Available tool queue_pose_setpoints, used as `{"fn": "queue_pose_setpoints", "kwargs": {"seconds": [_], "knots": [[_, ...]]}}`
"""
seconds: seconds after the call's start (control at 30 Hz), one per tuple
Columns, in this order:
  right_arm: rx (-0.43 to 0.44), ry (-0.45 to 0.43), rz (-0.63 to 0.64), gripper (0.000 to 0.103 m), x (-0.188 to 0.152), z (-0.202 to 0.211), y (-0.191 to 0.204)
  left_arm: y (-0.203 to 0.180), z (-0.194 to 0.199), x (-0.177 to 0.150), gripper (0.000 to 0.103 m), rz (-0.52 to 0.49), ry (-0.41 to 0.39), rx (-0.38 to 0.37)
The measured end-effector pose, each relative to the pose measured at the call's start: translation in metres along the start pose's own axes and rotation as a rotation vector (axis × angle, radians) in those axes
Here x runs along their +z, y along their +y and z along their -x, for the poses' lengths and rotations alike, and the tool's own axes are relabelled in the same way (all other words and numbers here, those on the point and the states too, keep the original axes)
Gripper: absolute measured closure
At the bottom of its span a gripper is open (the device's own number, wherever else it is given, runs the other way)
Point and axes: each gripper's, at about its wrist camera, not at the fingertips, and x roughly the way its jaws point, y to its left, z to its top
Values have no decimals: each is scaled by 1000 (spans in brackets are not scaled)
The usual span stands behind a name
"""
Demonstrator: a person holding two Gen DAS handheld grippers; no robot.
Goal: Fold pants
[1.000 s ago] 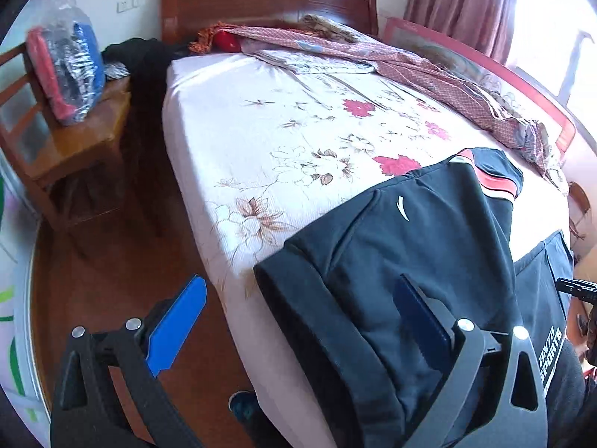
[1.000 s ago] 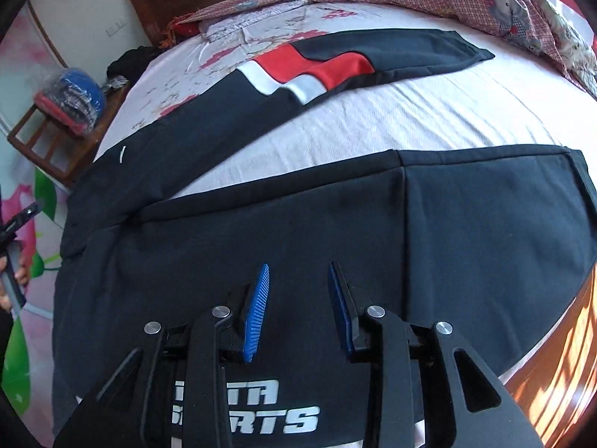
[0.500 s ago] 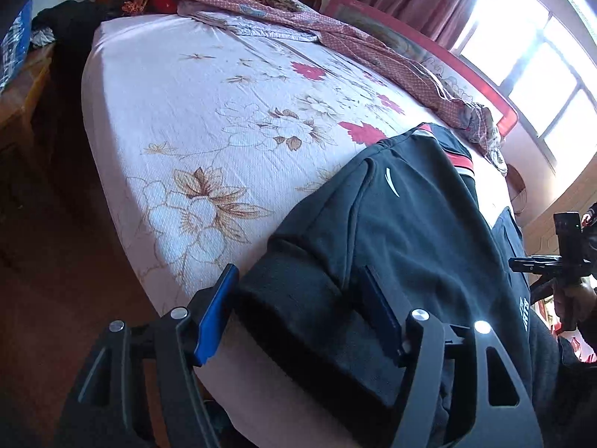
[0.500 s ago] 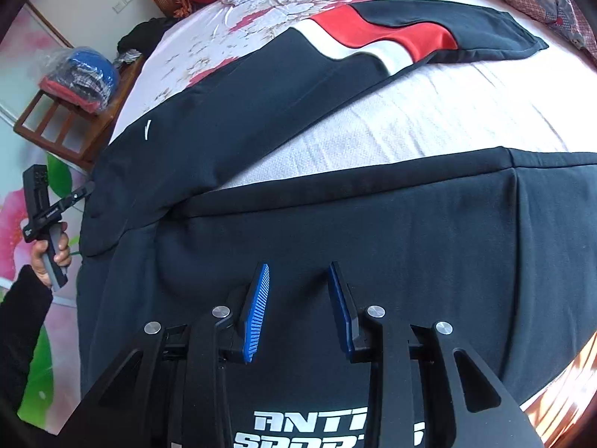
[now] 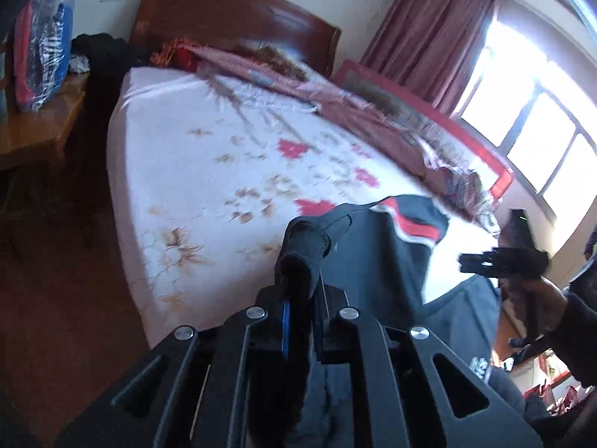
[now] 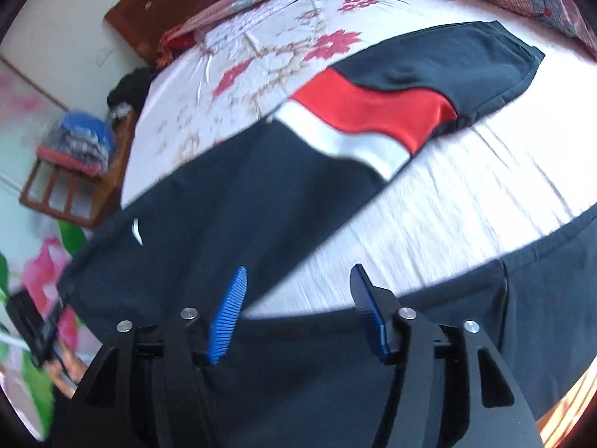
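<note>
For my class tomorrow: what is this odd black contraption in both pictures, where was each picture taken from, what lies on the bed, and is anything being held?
There is no robot here. A person carries a hand-held gripper in each hand, a two-finger clamp with a fisheye camera looking forward along its fingers. So each picture is one clamp's own view.

In the left wrist view, the left hand-held gripper has just closed on the ribbed waistband of the black track pants and pinches it. The right hand-held gripper shows at the right edge.

In the right wrist view, that gripper has just been opening; its blue pads stand apart above the fabric with nothing between them.

The pants, with a red and white stripe, lie on a flowered bed sheet.
</note>
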Motion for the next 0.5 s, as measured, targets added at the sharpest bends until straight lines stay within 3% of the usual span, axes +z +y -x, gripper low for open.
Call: {"fn": "queue_pose_setpoints", "kwargs": {"seconds": [0.1, 0.2, 0.37, 0.4, 0.43, 0.47, 0.5], "knots": [[17, 16, -89, 43, 61, -17, 12, -38, 28, -4, 95, -49, -50, -94], [-1, 52, -203, 34, 108, -43, 15, -65, 43, -16, 95, -100, -50, -131], [-109, 163, -332, 34, 133, -95, 4, -88, 56, -42, 95, -153, -16, -149], [-143, 170, -325, 38, 128, -101, 0, -89, 56, -44, 95, -156, -10, -152], [-128, 171, -313, 64, 124, -104, -3, -89, 57, -46, 95, -156, -9, -150], [-99, 151, -292, 84, 121, -102, -4, -87, 57, -47, 95, -153, -12, -137], [-75, 131, -268, 88, 116, -97, -5, -84, 57, -48, 95, -148, -14, -119]]}}
